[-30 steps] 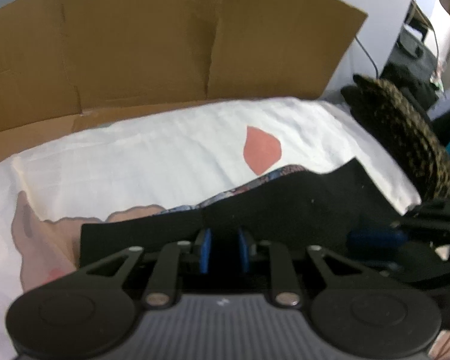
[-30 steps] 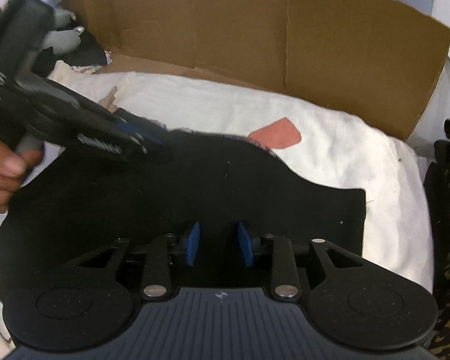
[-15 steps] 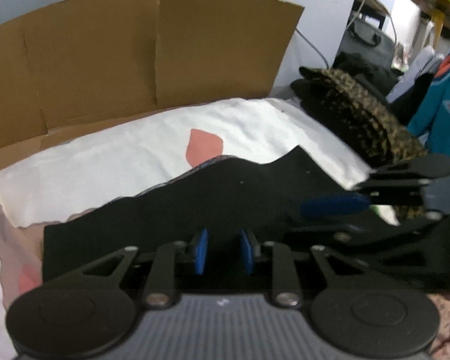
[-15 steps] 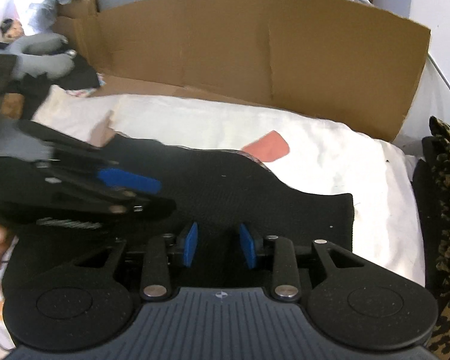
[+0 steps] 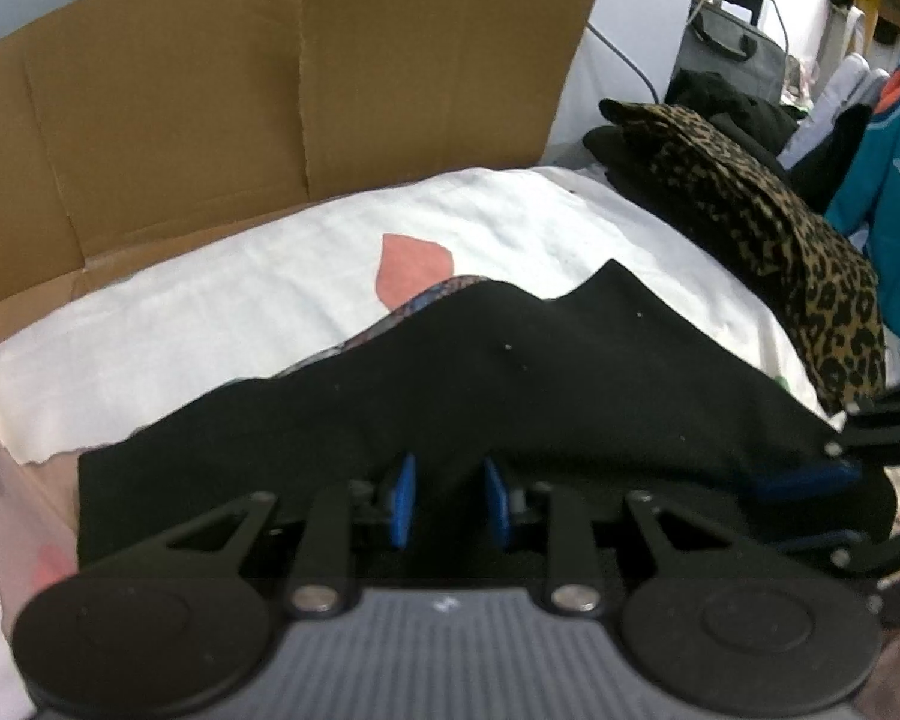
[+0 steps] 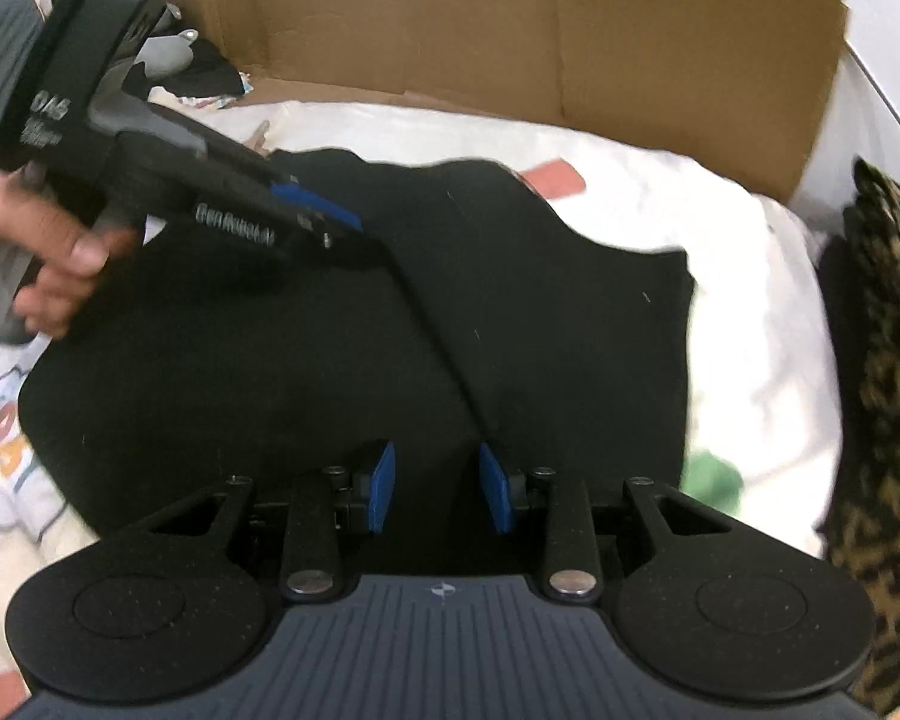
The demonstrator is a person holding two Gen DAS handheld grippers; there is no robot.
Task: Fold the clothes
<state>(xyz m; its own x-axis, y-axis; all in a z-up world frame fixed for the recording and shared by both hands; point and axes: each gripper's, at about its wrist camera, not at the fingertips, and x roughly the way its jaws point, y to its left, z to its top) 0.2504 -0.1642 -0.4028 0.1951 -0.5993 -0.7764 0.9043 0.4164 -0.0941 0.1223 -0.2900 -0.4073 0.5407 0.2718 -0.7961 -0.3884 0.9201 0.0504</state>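
The left gripper [image 5: 444, 501] has its blue pads narrowly apart, and black cloth fills the gap between them, so it appears to pinch the near edge of the black garment [image 5: 510, 396]. The right gripper [image 6: 435, 495] shows the same: pads narrowly apart, the dark fabric running up between them. In the right wrist view a taut ridge of cloth goes from the right gripper up to the tip of the left one, which a hand [image 6: 42, 252] holds at the left. I judge that both tools grip the same raised edge.

The garment lies spread on a white sheet [image 5: 210, 324] with a pink patch [image 5: 414, 267] on it, in front of a cardboard wall [image 5: 270, 90]. A patterned lining shows under its far edge. A leopard-print pile [image 5: 780, 240] sits just beside the sheet on the right.

The step in hand seems to be carrying this edge over to make a fold. To do it well, both tools should keep the edge tight and level between them, travel together at the same speed, and lay it down so that it meets the opposite edge. If one side goes ahead, the fold becomes slanted. The pads should open only when the cloth rests flat.
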